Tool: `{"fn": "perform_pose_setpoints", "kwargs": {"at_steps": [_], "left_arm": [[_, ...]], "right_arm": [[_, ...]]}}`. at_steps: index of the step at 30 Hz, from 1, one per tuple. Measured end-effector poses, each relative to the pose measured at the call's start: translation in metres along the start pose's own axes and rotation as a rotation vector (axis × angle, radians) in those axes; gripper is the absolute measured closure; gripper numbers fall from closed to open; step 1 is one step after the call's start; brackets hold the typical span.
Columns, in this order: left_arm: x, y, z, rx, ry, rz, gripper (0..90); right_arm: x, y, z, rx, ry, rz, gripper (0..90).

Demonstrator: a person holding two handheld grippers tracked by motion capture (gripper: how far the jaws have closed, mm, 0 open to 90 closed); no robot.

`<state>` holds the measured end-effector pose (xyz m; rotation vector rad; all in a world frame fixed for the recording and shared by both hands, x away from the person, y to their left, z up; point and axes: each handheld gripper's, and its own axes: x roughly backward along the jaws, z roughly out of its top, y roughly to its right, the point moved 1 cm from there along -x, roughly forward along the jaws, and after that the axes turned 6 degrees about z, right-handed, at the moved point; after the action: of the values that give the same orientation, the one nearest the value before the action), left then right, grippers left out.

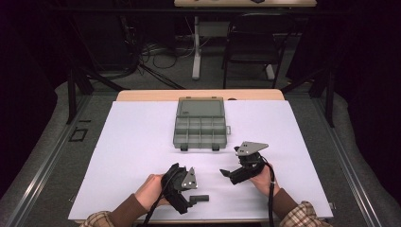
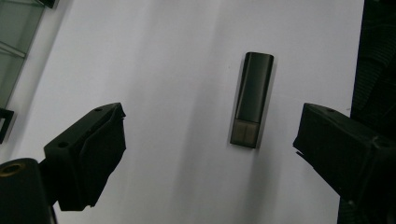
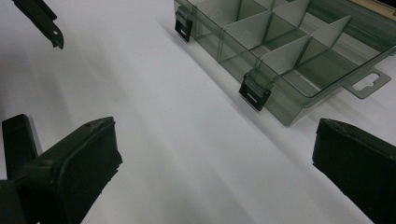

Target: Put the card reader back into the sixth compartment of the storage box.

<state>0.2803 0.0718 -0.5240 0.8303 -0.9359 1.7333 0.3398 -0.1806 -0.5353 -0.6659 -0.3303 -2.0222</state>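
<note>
At lower centre, our wide-open left gripper [image 1: 195,187] hovers over a small black stick [image 2: 251,99], our right gripper [image 1: 226,173] equally wide, the compartment box [image 1: 200,124] open mid-frame.

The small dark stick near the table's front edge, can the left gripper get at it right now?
Probably yes. The small dark stick lies flat on the white table, between the left gripper's open fingers, with nothing over it.

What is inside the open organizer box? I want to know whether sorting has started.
The organizer box compartments that show look empty, only dividers inside. Its far compartments are partly cut off in the right gripper view. The small black stick lies on the table.
</note>
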Motion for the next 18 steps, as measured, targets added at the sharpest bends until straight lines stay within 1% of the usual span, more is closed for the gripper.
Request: {"fn": "perform_pose_setpoints", "kwargs": {"at_steps": [2, 4, 5, 6, 7, 9, 10, 12, 14, 16, 18], "left_arm": [[-0.001, 0.001, 0.001, -0.006, -0.009, -0.005, 8.4], [-0.001, 0.003, 0.001, -0.002, -0.015, -0.01, 7.3], [-0.001, 0.003, 0.002, -0.003, -0.022, -0.019, 7.0], [-0.002, 0.004, 0.002, -0.009, -0.026, -0.017, 6.7], [-0.003, 0.004, 0.002, -0.006, -0.035, -0.029, 6.7], [-0.004, 0.004, 0.003, -0.004, -0.042, -0.027, 7.5], [-0.005, 0.004, 0.003, -0.008, -0.048, -0.03, 8.9], [-0.005, 0.004, 0.004, -0.012, -0.051, -0.026, 12.8], [-0.005, 0.006, 0.006, -0.017, -0.066, -0.036, 15.8], [-0.005, 0.007, 0.008, -0.026, -0.08, -0.037, 16.6], [-0.004, 0.006, 0.01, -0.034, -0.095, -0.046, 20.8]], "right_arm": [[0.002, -0.001, 0.001, 0.005, 0.002, -0.005, 0.0], [0.002, -0.002, 0.002, 0.01, 0.007, -0.011, 0.0], [0.002, -0.003, 0.003, 0.012, 0.007, -0.008, 0.0], [0.001, -0.004, 0.003, 0.014, 0.011, -0.006, 0.0], [0.001, -0.004, 0.003, 0.016, 0.008, -0.005, 0.0], [0.001, -0.003, 0.002, 0.013, 0.003, -0.005, 0.0], [0.001, -0.002, 0.001, 0.005, 0.002, -0.004, 0.0], [0.002, -0.002, 0.001, 0.004, 0.006, -0.009, 0.0], [0.003, -0.003, 0.002, 0.011, 0.01, -0.013, 0.0], [0.002, -0.003, 0.003, 0.015, 0.008, -0.012, 0.0], [0.001, -0.004, 0.003, 0.017, -0.001, -0.013, 0.0]]}}
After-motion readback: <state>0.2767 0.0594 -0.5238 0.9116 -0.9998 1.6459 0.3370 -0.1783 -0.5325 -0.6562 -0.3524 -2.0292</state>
